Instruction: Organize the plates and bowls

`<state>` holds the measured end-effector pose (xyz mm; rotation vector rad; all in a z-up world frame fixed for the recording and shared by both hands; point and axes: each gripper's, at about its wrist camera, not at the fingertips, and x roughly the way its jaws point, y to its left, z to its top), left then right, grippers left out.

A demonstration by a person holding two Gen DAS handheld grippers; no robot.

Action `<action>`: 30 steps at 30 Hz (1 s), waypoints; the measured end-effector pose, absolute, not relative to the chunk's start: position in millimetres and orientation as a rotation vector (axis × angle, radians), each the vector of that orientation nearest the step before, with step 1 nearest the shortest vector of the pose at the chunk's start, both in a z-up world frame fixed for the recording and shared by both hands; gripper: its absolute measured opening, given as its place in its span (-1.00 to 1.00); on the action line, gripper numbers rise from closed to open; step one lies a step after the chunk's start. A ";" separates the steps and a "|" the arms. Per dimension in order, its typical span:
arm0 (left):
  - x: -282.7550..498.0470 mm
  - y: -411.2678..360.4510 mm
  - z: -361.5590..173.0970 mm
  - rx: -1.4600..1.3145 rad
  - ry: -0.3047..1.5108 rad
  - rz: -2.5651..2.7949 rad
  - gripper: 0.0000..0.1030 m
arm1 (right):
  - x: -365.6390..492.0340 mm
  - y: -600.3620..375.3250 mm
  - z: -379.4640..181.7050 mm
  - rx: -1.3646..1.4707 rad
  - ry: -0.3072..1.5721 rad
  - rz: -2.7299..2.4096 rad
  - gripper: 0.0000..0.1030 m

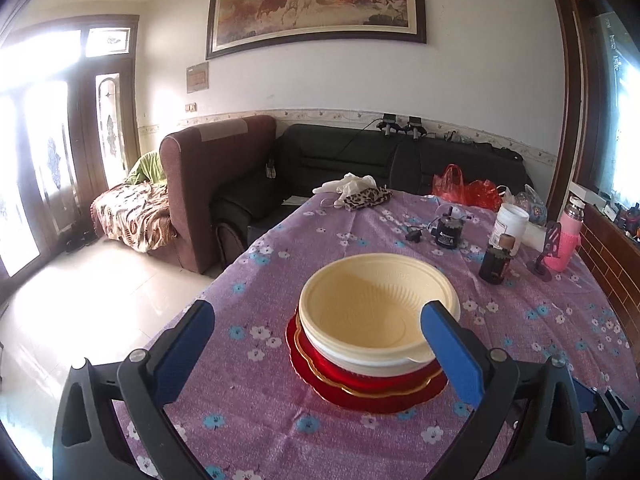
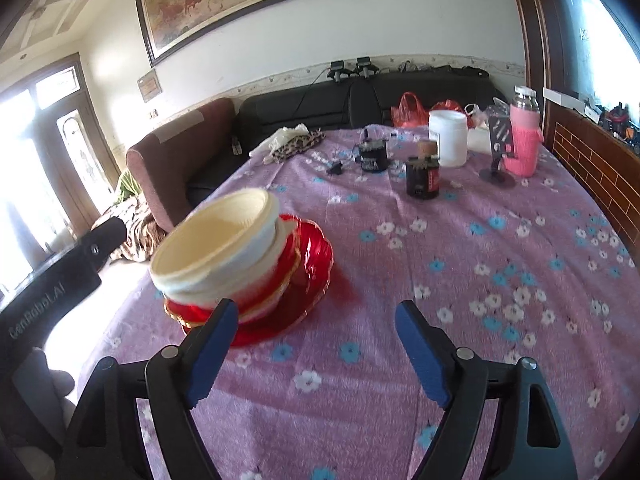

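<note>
A stack stands on the purple flowered tablecloth [image 1: 260, 412]: cream bowls [image 1: 376, 312] nested on top of red plates with gold rims [image 1: 360, 388]. My left gripper [image 1: 318, 322] is open and empty, its blue fingers on either side of the stack's near edge, apart from it. In the right wrist view the same bowls [image 2: 216, 248] sit on the red plates [image 2: 308, 268], blurred, to the left of my right gripper [image 2: 316, 318], which is open and empty above the cloth [image 2: 440, 272].
At the table's far end stand a white jar [image 2: 448, 138], two dark jars [image 2: 422, 178], a pink bottle [image 2: 522, 140], a phone stand [image 2: 498, 148], red bags [image 2: 408, 110] and a leopard-print cloth [image 2: 296, 144]. Sofas [image 1: 320, 160] lie beyond the table. A brick wall [image 2: 592, 168] runs along the right.
</note>
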<state>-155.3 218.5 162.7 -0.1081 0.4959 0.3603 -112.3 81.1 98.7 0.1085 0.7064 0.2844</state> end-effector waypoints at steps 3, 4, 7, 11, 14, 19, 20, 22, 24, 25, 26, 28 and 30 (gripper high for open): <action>-160.1 211.2 162.6 -0.099 0.494 0.360 1.00 | -119.2 78.4 94.7 0.102 0.698 0.270 0.64; -159.9 209.9 162.9 -0.098 0.494 0.359 1.00 | -120.8 76.9 93.6 0.104 0.698 0.270 0.64; -161.5 203.0 162.6 -0.092 0.494 0.355 1.00 | -127.6 73.8 89.6 0.095 0.693 0.264 0.64; -161.4 192.9 159.7 -0.079 0.507 0.340 1.00 | -132.0 68.3 83.8 0.094 0.699 0.258 0.65; -160.0 186.7 157.9 -0.066 0.515 0.332 1.00 | -132.2 60.7 80.6 0.108 0.705 0.251 0.65; -159.0 174.7 155.4 -0.042 0.517 0.323 1.00 | -130.3 49.1 74.9 0.130 0.712 0.232 0.65; -159.7 172.0 155.5 -0.037 0.507 0.327 1.00 | -129.7 47.2 73.5 0.132 0.715 0.229 0.65; -163.3 168.9 157.0 -0.031 0.485 0.330 1.00 | -129.2 45.6 71.2 0.132 0.717 0.227 0.65; -166.8 166.0 159.7 -0.030 0.455 0.337 1.00 | -128.7 44.0 68.8 0.130 0.718 0.225 0.65; -168.2 165.1 161.5 -0.034 0.441 0.337 1.00 | -128.2 43.4 68.1 0.129 0.719 0.225 0.65; -170.8 164.0 163.3 -0.040 0.422 0.338 1.00 | -127.7 42.5 67.1 0.129 0.720 0.226 0.65; -173.9 162.5 166.8 -0.047 0.397 0.341 1.00 | -127.1 41.2 66.5 0.133 0.718 0.229 0.65; -178.0 160.1 169.8 -0.052 0.365 0.348 1.00 | -126.9 39.4 66.1 0.137 0.716 0.232 0.65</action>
